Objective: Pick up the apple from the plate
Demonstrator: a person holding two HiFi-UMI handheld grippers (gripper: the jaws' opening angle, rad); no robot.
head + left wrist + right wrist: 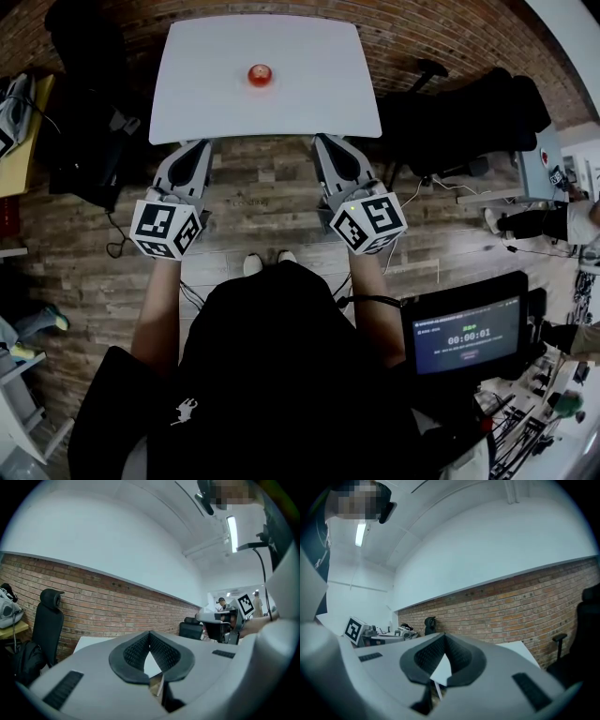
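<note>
**Head view.** A white table (309, 103) stands in front of the person. The apple (260, 73) sits on its small plate (249, 79), near the far middle of the table. The left gripper (199, 143) and the right gripper (322, 140) are at the near edge of the table, well apart from the apple. There is one apple, one plate and one table. There are two grippers, and each has one marker cube, the left cube (166, 228) and the right cube (368, 222).

The step now looks like the reach. To do it well, one gripper should go forward over the table and open its jaws wide before it gets to the apple. Then it should put one jaw on each side of the apple and squeeze softly. After that it should lift straight up, so the plate stays put.

**Left gripper view.** The left gripper (150, 633) is clenched. Its two jaw tips touch and nothing is between them. A brick wall (117, 606) is behind it. No apple shows here.

**Right gripper view.** The right gripper (444, 634) is clenched too, and it is empty. A corner of the table (518, 648) shows beside it. The apple is not seen here either.
</note>
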